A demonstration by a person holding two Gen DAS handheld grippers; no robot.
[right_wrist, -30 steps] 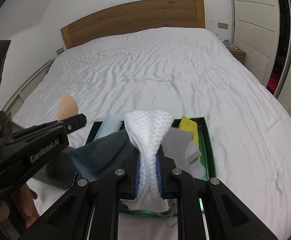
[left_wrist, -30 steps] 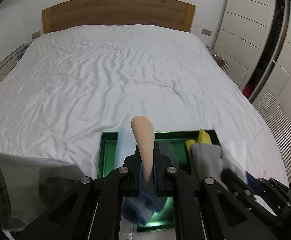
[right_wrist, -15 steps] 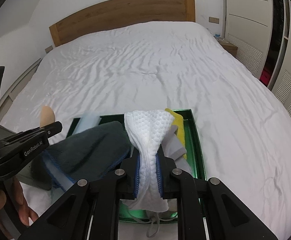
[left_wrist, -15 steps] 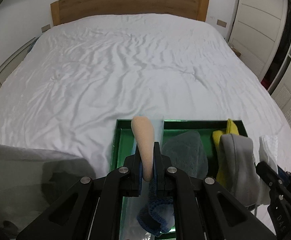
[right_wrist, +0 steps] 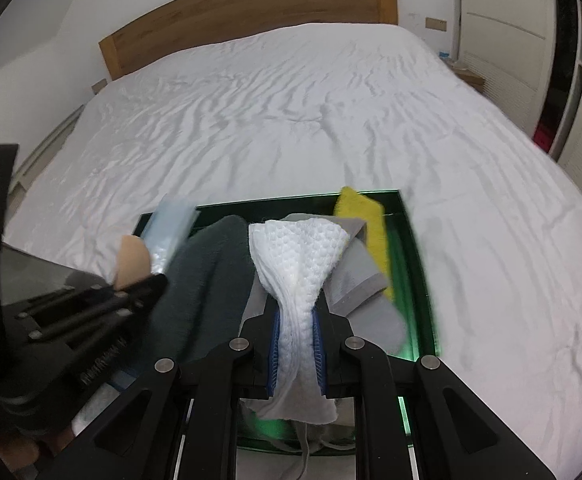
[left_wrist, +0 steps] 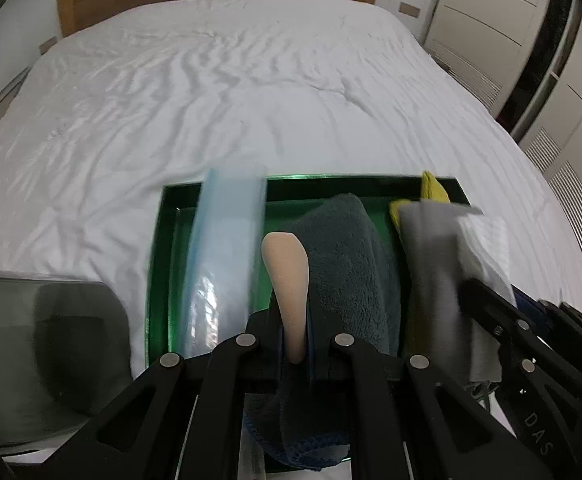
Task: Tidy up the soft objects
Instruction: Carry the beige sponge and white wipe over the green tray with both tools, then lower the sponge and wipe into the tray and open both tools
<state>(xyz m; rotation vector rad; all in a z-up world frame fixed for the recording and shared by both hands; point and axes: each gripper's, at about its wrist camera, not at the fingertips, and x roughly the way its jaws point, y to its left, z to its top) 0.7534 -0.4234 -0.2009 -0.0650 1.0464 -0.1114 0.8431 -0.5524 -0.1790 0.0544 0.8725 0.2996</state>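
Observation:
A green tray [left_wrist: 159, 264] lies on the white bed. My left gripper [left_wrist: 295, 340] is shut on a beige soft piece [left_wrist: 289, 280] that sticks out forward, low over the tray. Under it lies a dark fleece cloth [left_wrist: 351, 272] with blue edging. A pale blue packet [left_wrist: 223, 264] leans in the tray's left part. My right gripper [right_wrist: 295, 344] is shut on a white textured cloth [right_wrist: 297, 264], above a grey cloth [right_wrist: 355, 280] and a yellow cloth [right_wrist: 365, 220] in the tray's [right_wrist: 415, 260] right part. The left gripper [right_wrist: 131, 284] shows there at the left.
The wrinkled white bed [left_wrist: 251, 100] stretches back to a wooden headboard [left_wrist: 211, 0]. A dark translucent container [left_wrist: 43, 340] stands left of the tray. White wardrobe doors [left_wrist: 551, 80] line the right side. A hand [right_wrist: 15, 452] shows at the lower left.
Both grippers have sunk toward the tray, which now looks bigger and closer. The pale blue packet has come fully into view. Both grips are unchanged.

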